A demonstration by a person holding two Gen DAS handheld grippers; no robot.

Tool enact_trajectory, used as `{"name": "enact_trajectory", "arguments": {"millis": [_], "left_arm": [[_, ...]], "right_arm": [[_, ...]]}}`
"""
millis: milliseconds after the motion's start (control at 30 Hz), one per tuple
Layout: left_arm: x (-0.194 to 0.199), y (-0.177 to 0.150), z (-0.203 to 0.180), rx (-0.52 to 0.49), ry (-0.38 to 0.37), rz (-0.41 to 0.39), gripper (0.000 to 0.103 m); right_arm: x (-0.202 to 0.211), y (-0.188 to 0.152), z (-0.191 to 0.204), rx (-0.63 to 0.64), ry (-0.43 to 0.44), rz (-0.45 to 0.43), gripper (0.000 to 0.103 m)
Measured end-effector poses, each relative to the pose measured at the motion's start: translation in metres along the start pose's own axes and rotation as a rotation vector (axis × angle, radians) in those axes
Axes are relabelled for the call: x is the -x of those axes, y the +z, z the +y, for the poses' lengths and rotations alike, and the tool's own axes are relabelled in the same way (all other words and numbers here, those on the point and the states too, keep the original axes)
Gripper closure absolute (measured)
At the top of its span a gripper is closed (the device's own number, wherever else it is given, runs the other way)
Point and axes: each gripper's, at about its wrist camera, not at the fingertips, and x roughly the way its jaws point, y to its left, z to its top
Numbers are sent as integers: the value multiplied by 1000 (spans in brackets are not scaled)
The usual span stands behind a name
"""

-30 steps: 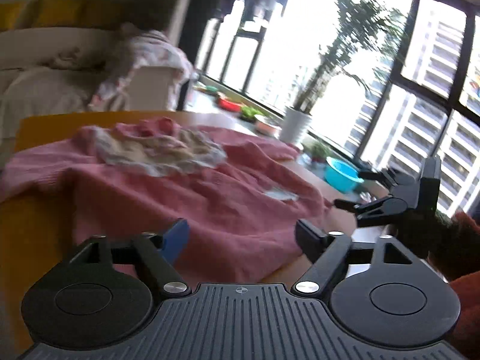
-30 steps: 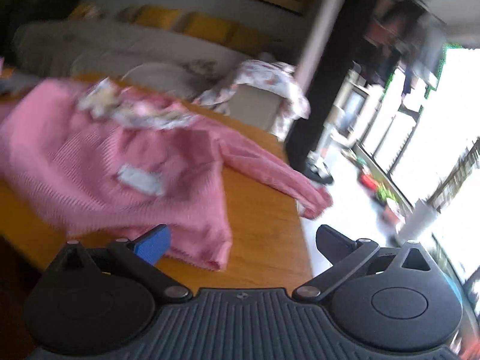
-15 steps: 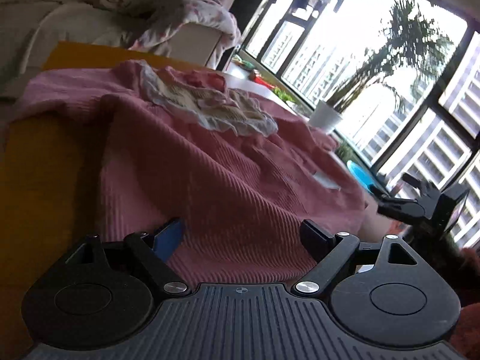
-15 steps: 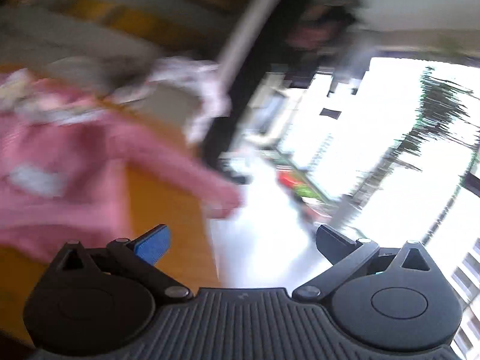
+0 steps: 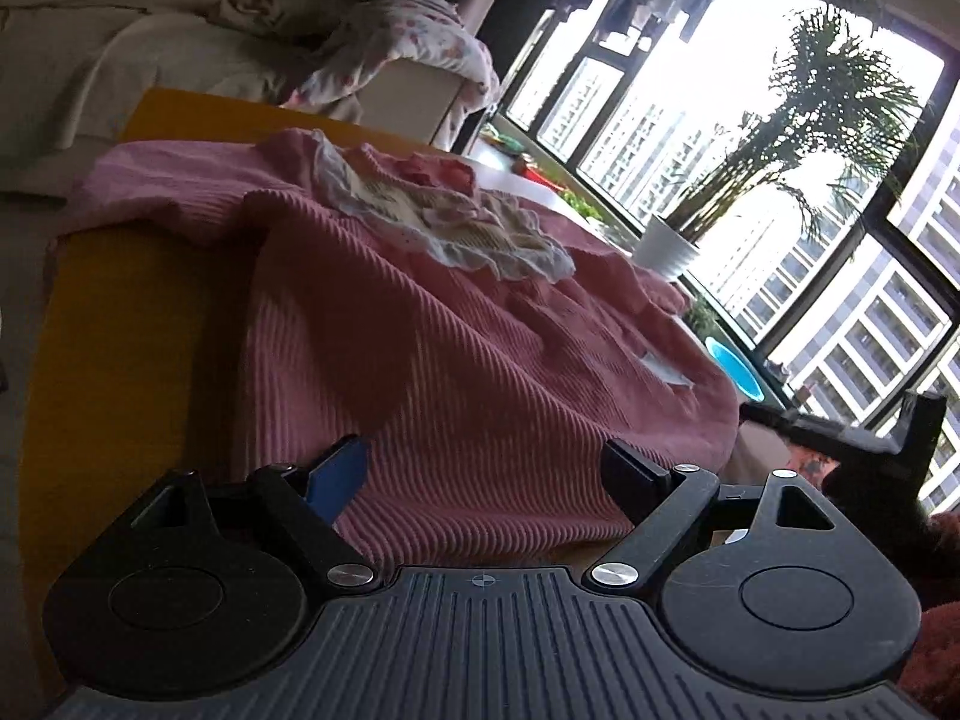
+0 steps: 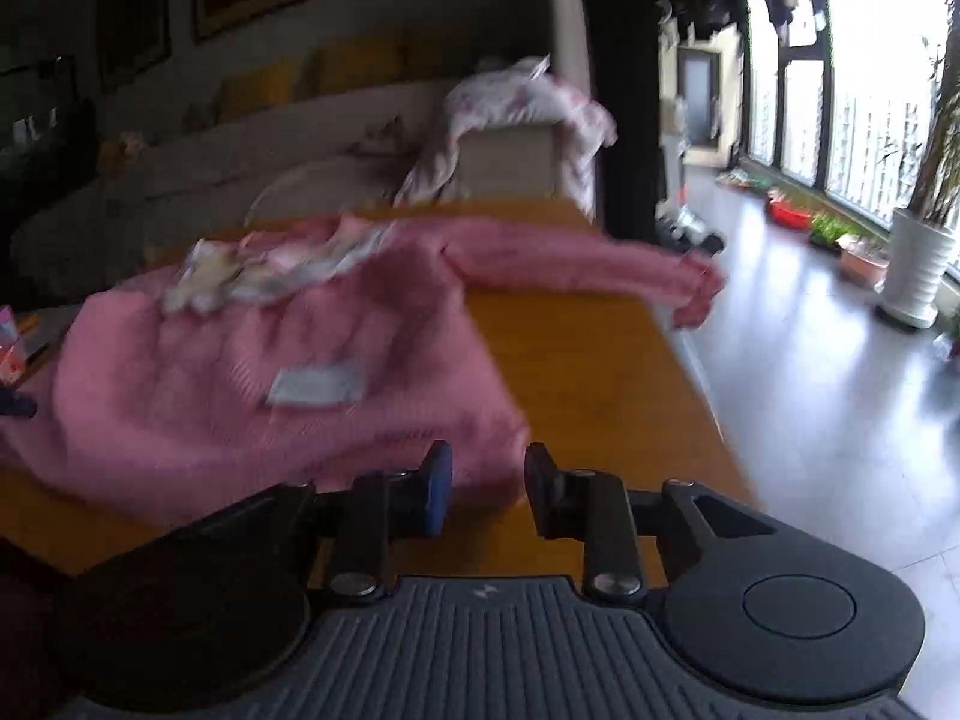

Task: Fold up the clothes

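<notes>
Pink sweater (image 5: 456,372) lies spread on the yellow-wood table (image 5: 120,360), body toward the near edge, a frilly cream collar (image 5: 456,228) up top, a white patch (image 6: 318,385) on the front. One sleeve (image 6: 588,261) runs along the far side, its cuff hanging past the table's right edge.

Left tool (image 5: 486,471) is spread wide over the near hem, fabric between its fingers but pads not pressing. Right tool (image 6: 487,483) is closing, jaws narrow with a gap left; the sweater's lower corner sits right at that gap. Frame is blurred, so whether cloth is actually caught is unclear; pads look not yet on it.

Risks:
- Right tool may shut just short of the corner and pinch nothing, or only the top layer, so the lift peels one ply and the fold goes crooked.
- Left is open while right closes; uneven pull could drag the whole knit sideways and bunch it.
- Dangling cuff could slide further off and pull the sleeve down.

Edges and room: near table edge sits just under both tools, so a low approach could knock wood. Bare table right of the sweater gives space. Small items (image 6: 12,348) at the far left edge in the right view crowd that side. Floor (image 6: 810,372) to the right is open.
</notes>
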Motion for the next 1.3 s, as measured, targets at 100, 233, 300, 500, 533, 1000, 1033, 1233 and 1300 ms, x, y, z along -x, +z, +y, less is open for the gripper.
{"name": "enact_trajectory", "arguments": {"millis": [100,233,300,500,533,1000,1033,1233,1300], "left_arm": [[-1,0,-1,1,-6,-4,10],[-3,-1,-2,-13,-8,-1,9],[-3,-1,-2,-15,-10,-1,9],[-2,-2,-1,-6,-16,-6,9],[-2,-2,-1,-5,-16,-6,9],[0,-1,-1,1,-18,0,8],[0,-1,-1,1,-16,1,8],[5,-3,1,9,-17,-4,8],[4,-3,1,10,-17,-5,8]], "right_arm": [[7,-2,-15,-169,81,16,76],[11,-9,-35,-346,150,17,76],[5,-10,-37,-376,150,9,76],[-18,0,-41,-428,179,-34,76],[-23,1,-40,-440,196,-36,76],[17,16,-54,-481,241,-207,103],[23,16,-57,-481,226,-201,103],[9,-4,-67,-609,286,-32,99],[-2,-11,-69,-676,292,-4,99]]}}
